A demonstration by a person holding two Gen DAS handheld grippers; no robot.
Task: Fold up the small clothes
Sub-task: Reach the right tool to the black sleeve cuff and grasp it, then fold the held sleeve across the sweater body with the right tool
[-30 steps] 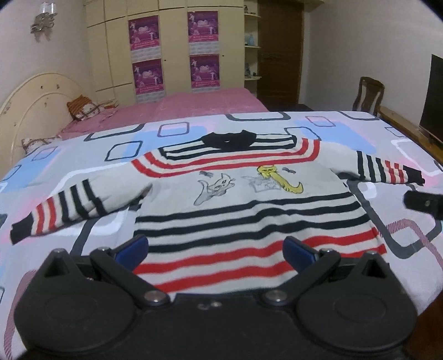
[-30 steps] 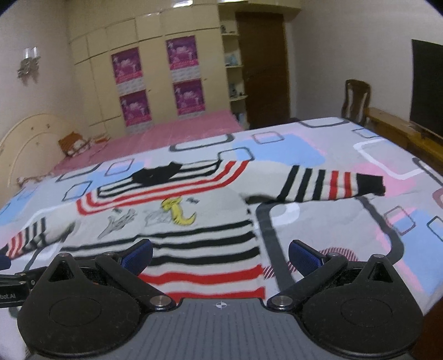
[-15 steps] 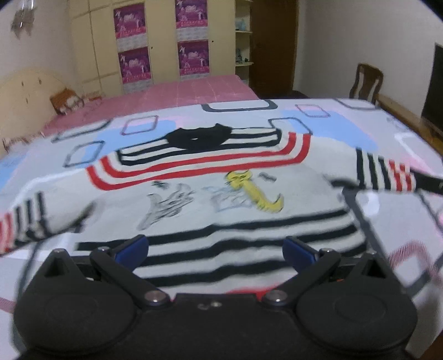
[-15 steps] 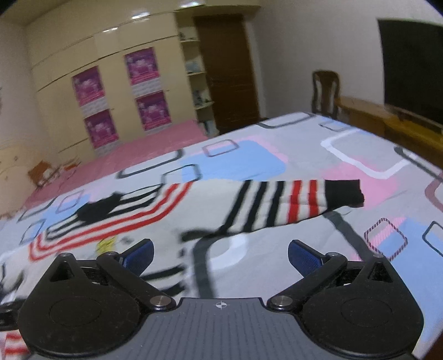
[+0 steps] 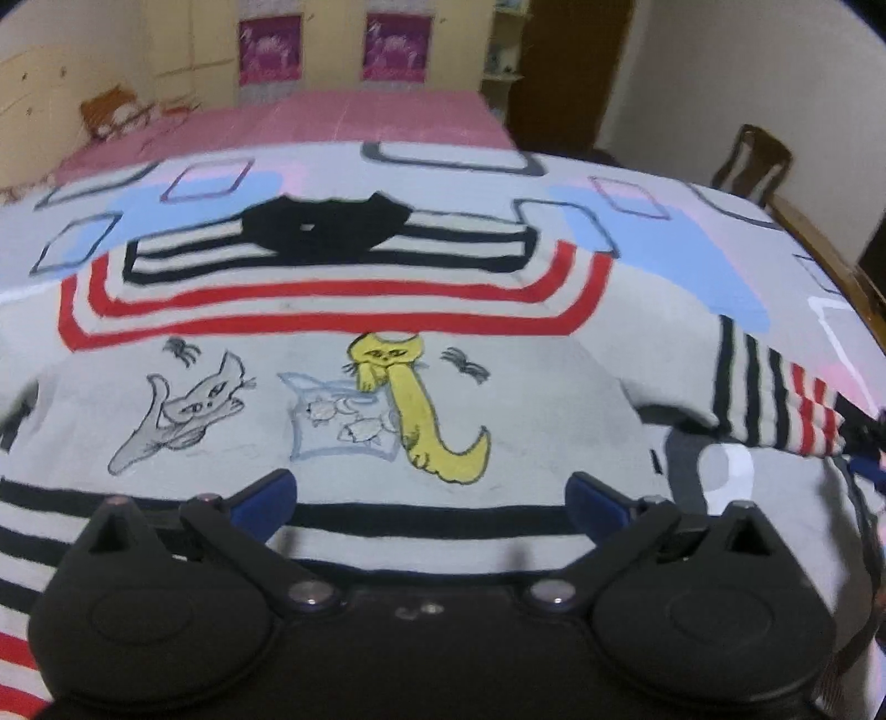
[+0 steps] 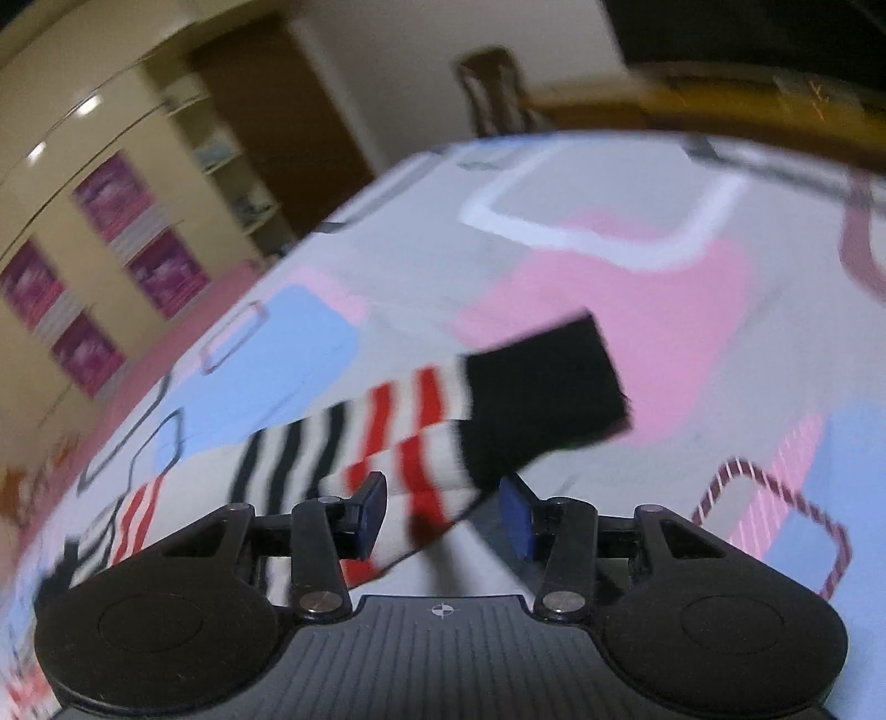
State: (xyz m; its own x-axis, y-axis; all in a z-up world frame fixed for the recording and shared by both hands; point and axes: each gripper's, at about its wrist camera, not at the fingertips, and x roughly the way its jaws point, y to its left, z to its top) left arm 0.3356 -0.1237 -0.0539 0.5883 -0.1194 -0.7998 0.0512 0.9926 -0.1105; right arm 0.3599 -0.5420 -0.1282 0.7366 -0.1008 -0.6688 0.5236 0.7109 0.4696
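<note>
Left tool (image 5: 429, 498) spread wide and level; right tool (image 6: 443, 512) half-closed, tilted.

You are working in a home bedroom: a bed under a patterned bedspread (image 5: 653, 260) and pink sheet (image 5: 354, 119), a cream wardrobe (image 5: 183, 50) hung with purple posters (image 5: 390, 47), and a wooden chair (image 5: 753, 160) beside a dark door (image 5: 565, 72).

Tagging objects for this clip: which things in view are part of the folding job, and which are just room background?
Part of the job:
- striped sweater, spread flat on the bedspread
- its right sleeve, lying between the right gripper's fingers
- left gripper, open above the sweater body

Background:
- patterned bedspread
- pink bed
- wardrobe posters
- wooden chair
</note>
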